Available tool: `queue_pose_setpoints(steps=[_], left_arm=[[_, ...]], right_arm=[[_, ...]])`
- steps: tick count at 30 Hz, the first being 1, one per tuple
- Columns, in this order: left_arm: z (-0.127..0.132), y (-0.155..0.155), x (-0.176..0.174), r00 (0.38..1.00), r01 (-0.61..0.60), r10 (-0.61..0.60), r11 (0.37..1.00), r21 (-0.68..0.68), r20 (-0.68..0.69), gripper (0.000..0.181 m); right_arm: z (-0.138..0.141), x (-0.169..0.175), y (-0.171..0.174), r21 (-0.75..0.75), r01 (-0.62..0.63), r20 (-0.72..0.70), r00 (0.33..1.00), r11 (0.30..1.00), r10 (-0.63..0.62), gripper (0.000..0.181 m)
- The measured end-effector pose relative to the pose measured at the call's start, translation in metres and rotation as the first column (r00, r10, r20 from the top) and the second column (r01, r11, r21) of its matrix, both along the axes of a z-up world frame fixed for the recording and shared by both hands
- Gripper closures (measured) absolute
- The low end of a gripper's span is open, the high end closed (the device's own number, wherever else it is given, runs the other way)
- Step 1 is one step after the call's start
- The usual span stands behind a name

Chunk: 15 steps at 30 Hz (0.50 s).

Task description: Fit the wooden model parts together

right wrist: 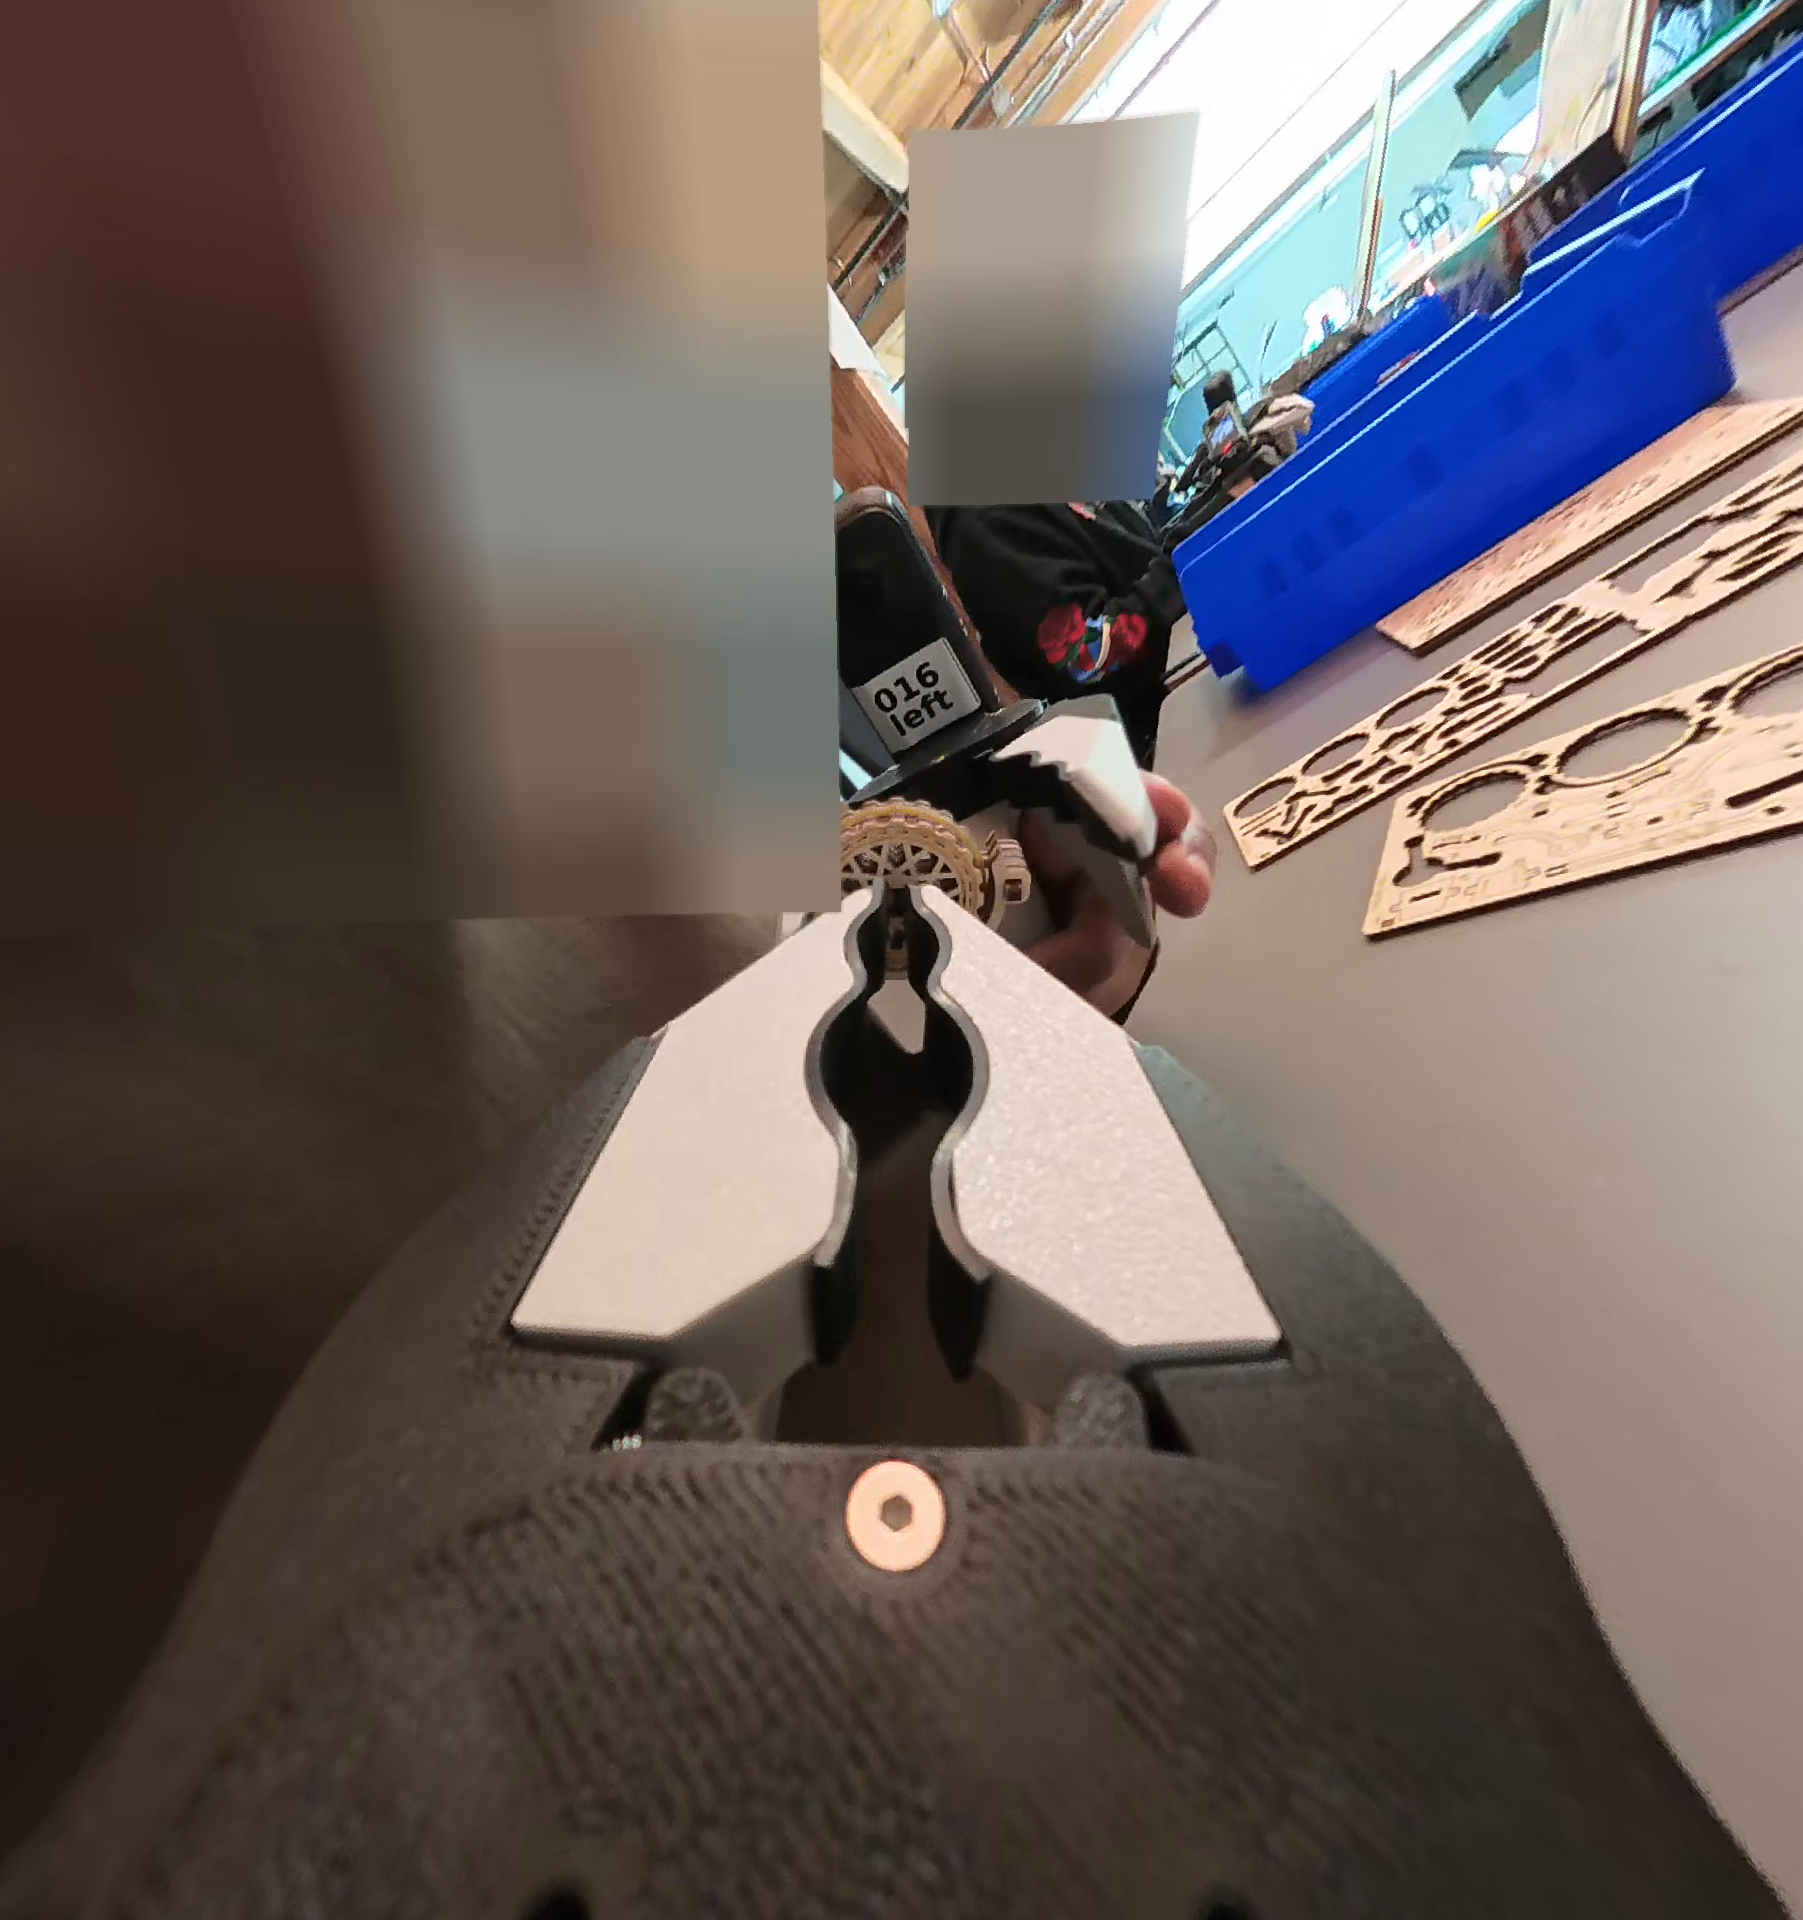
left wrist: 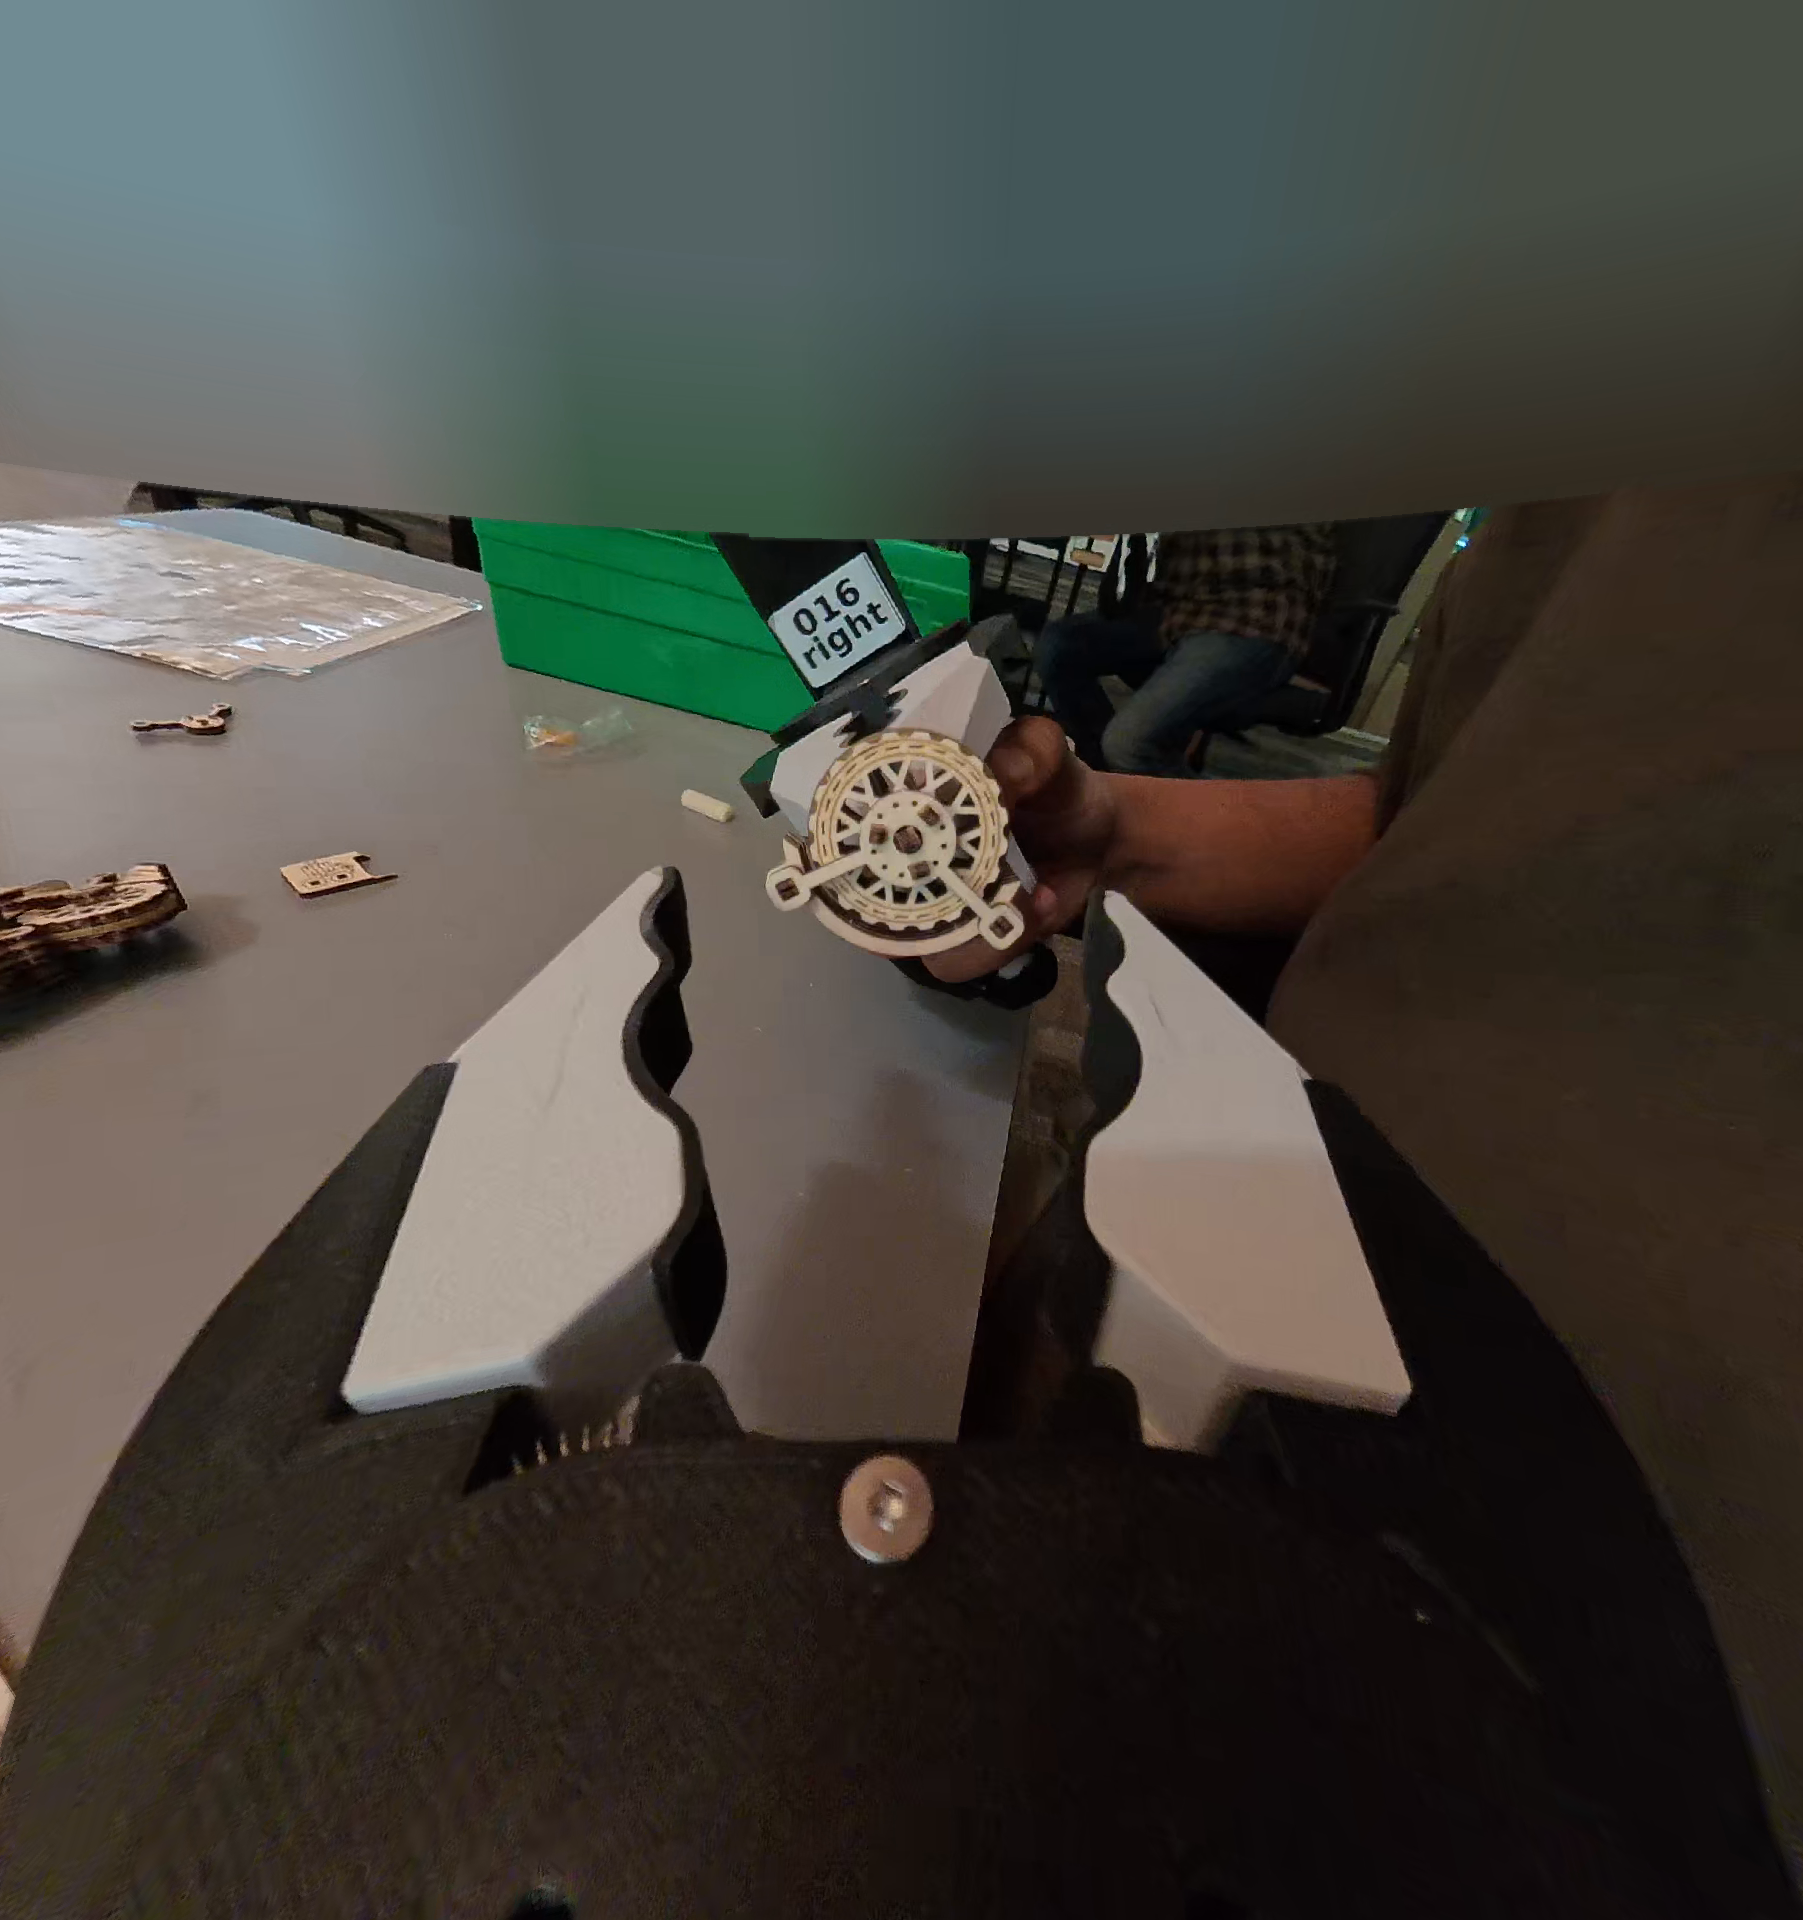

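Nearest in the left wrist view: left gripper (left wrist: 881, 914), black body, pale fingers (left wrist: 554, 1122) spread wide, nothing between them. Grey table (left wrist: 357, 1091) fills the gap; its near edge runs under the right-hand finger.

Beyond the tips, right gripper (left wrist: 902, 842) held up off the table, clamped on a wooden wheel part (left wrist: 902, 844) — spoked disc, toothed rim, crossbar with square ends. Wheel face hides the fingertips in this view. A hand (left wrist: 1063, 831) sits behind it, forearm cut off by a dark mass at right.

Right wrist view: right gripper fingers (right wrist: 762, 1122) nearly closed, tips pinching the wheel part (right wrist: 902, 857) edge-on; its left half is lost behind a blur patch.

On the table, left: partly built wooden model (left wrist: 55, 925), cut off by the frame edge. Near it a small flat wooden piece (left wrist: 336, 871); farther back a small key-shaped piece (left wrist: 185, 720), a small clear bag (left wrist: 575, 730), a short pale peg (left wrist: 707, 804). Clear plastic sheet (left wrist: 180, 597) at back left, green bin (left wrist: 648, 634) behind, top hidden by blur.

Punched-out wooden sheets (right wrist: 1562, 790) lie right of the right gripper, running out of frame; blue bin (right wrist: 1468, 468) beyond.
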<state>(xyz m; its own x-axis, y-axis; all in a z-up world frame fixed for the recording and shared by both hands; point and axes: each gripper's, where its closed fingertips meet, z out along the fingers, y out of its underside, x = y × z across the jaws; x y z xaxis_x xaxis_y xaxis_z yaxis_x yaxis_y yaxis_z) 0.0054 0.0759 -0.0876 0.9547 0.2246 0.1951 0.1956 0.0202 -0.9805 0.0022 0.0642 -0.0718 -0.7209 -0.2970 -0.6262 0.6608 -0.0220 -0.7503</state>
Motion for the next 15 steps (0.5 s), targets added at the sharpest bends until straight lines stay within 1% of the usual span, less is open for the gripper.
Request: queue_pose_setpoints(steps=[8, 15], left_arm=[[-0.0020, 0.0006, 0.0028, 1.000, 0.013, -0.013, 1.000, -0.011, -0.016, 0.134], [0.0000, -0.0012, 0.0020, 1.000, 0.013, -0.013, 1.000, 0.003, -0.013, 0.134]], right_arm=[[-0.0001, 0.0003, -0.0013, 0.001, -0.006, 0.018, 1.000, 1.000, 0.006, 0.181], [-0.0002, -0.0009, -0.0004, 0.000, -0.005, 0.024, 1.000, 1.000, 0.005, 0.181]])
